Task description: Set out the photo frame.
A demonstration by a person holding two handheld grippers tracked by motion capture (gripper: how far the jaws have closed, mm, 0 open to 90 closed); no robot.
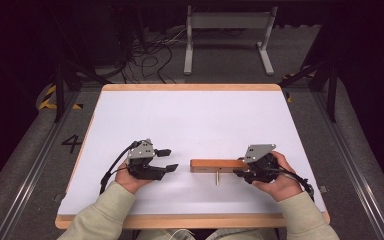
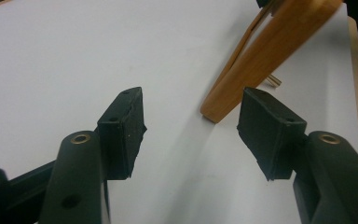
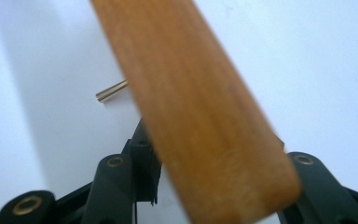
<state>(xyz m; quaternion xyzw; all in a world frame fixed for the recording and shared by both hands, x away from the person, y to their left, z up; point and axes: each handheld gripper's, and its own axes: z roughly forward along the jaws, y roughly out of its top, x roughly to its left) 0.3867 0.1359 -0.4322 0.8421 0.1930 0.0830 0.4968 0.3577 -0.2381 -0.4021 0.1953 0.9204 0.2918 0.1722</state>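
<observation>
The wooden bar (image 1: 216, 165) lies on the white table (image 1: 190, 120), near its front edge. The right gripper (image 1: 241, 171) has the bar's right end between its jaws, seemingly clamped, though its view is blurred. The left gripper (image 1: 170, 160) waits just off the bar's left end, jaws spread and empty. The bar looks stiff, smooth and light, with a brass pin (image 1: 217, 179) sticking out, so the ends are best for gripping. No containers here.
</observation>
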